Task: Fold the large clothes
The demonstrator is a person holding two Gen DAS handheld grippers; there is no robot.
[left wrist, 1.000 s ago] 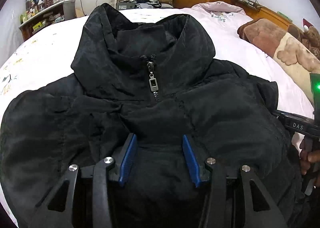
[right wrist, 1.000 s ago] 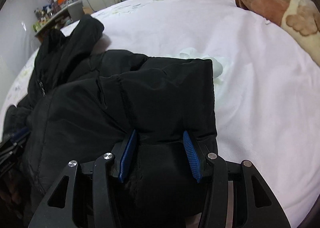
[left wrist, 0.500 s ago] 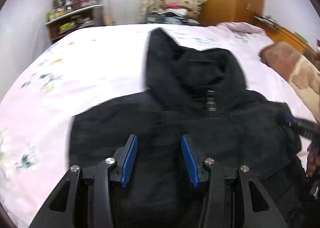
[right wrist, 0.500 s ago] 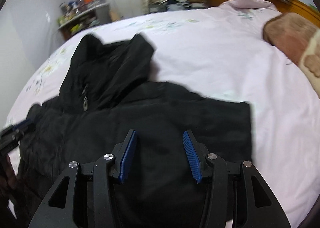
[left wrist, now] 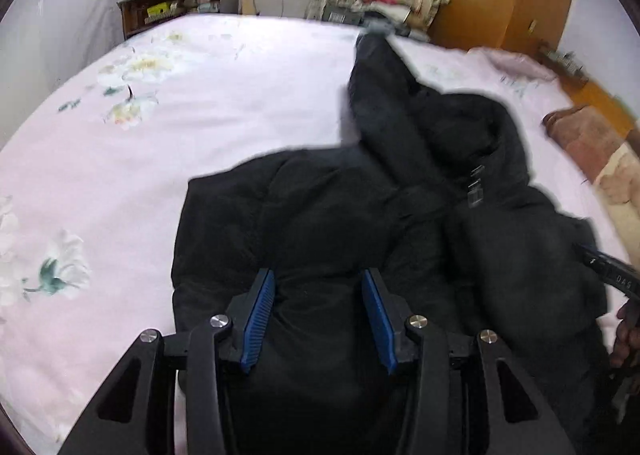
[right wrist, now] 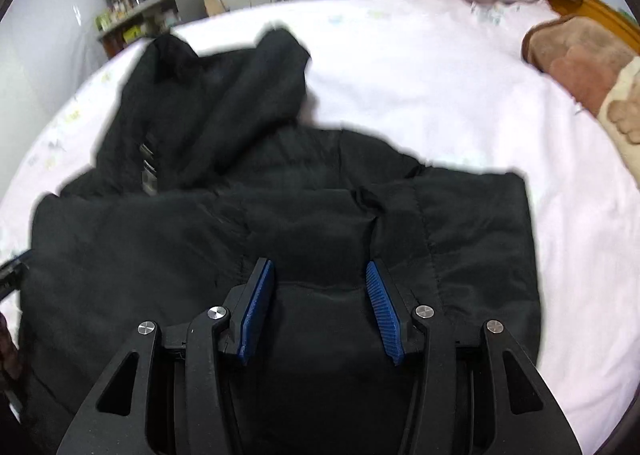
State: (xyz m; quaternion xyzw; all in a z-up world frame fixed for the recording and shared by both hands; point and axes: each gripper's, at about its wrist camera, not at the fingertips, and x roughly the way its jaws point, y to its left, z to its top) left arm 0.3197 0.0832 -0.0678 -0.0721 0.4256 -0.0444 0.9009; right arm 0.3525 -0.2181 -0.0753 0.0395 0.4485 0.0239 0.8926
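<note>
- Now the bed shows far more of its pink sheet than a second ago, when the jacket filled both views; both grippers have pulled back and up from it.
- The jacket lies flat in a squarish bundle, sleeves tucked in, collar and hood pointing toward the far wall. It sits on the near part of the bed, the blanket well apart to its right.
- The left gripper has swung toward the bundle's left edge; its jaws stand apart with black cloth bulging between the pads, whether pinched or merely under them I cannot tell.
- The right gripper is likewise spread over the right half.
- The zip pull now sits off-centre in the left view.
- I judge the side folds done; a fold along the length likely remains.
</note>
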